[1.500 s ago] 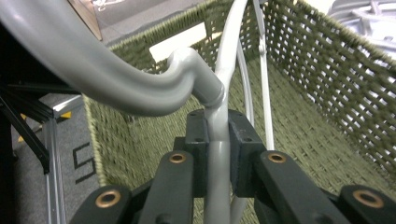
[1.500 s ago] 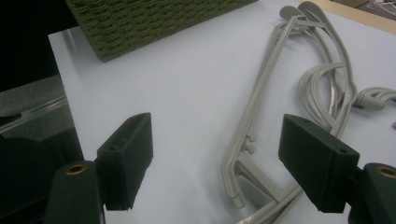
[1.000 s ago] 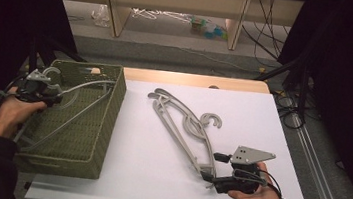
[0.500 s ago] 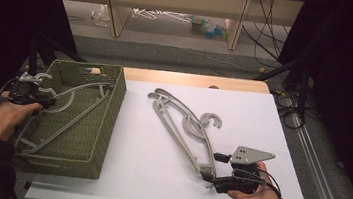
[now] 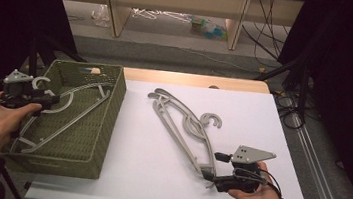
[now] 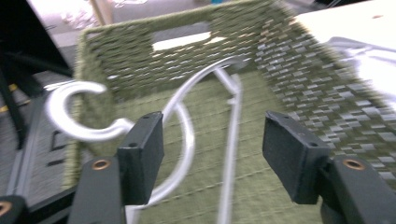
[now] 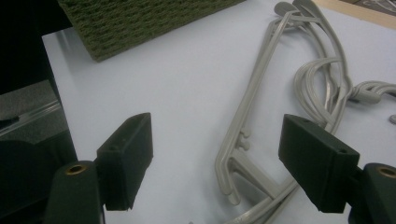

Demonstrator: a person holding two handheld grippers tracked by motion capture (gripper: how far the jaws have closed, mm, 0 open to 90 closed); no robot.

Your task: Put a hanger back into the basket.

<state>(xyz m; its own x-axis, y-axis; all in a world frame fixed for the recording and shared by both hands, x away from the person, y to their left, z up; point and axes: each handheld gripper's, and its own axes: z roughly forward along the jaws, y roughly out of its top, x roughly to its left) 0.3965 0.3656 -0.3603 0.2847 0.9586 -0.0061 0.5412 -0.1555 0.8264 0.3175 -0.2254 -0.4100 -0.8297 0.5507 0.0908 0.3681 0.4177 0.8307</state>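
Left gripper [image 5: 53,99] has pulled back to the basket's [image 5: 106,121] outer edge. High view: white table [image 5: 272,125], shelving behind. Left gripper view: jaws apart, hanger [image 6: 187,121] between them. Right gripper view: right gripper [image 7: 215,163] unclenched, hanger pile [image 7: 289,93] ahead.

Bare white table [image 5: 130,175] between basket [image 5: 106,121] and hanger pile [image 5: 181,125] lies open.

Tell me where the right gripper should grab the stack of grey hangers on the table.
Probably the near shoulder end of the hanger stack, just ahead of the open right gripper. The arms there lie flat, bundled and narrow enough to fit between the jaws. Come from above, straddling them crosswise, clear of the curled hooks.
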